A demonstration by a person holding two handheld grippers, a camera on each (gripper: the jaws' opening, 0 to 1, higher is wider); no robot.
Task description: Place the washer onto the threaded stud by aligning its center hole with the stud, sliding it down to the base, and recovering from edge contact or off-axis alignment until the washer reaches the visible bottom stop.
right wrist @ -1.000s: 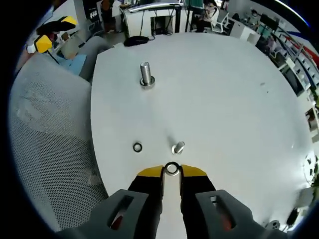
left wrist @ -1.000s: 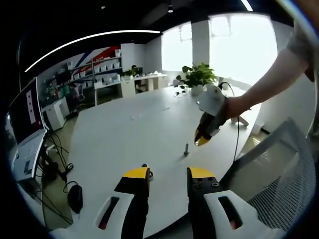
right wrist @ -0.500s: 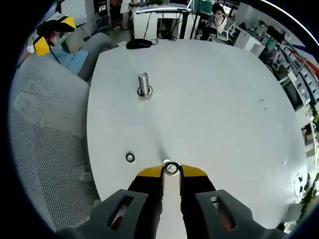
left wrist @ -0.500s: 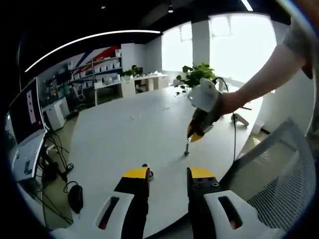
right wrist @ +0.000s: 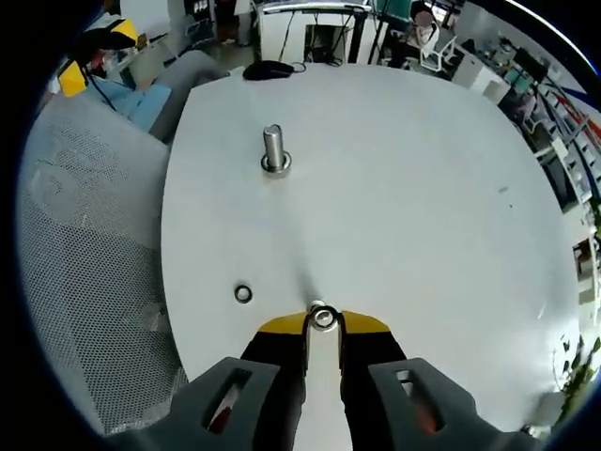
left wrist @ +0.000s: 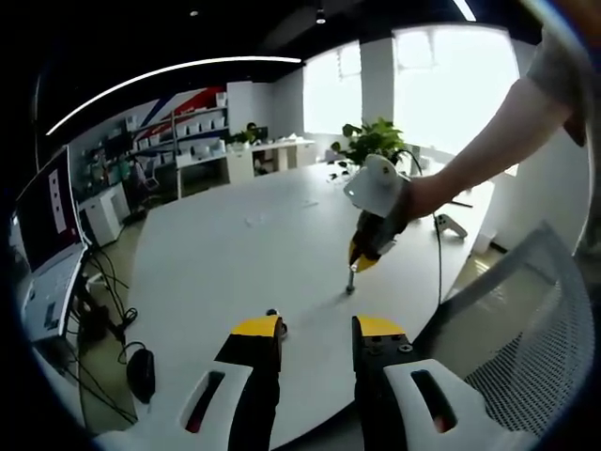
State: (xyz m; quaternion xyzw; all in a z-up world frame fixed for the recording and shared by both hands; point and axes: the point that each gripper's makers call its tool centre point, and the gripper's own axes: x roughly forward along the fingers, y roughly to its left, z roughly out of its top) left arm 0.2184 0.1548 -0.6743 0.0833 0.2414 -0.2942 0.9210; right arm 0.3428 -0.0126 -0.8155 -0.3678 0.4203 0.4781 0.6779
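right gripper [right wrist: 323, 322] jaws pinch washer [right wrist: 323, 318] | directly over upright stud [left wrist: 350, 279] | left gripper [left wrist: 316, 329] jaws parted, empty

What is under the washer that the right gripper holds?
The washer, pinched between the right gripper's jaws, sits directly over a small stud on the white table. Its top shows at the washer's edge; the washer and jaws cover the rest.

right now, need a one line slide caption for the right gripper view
Right gripper holds a washer at its jaw tips just above a stud on the white table.
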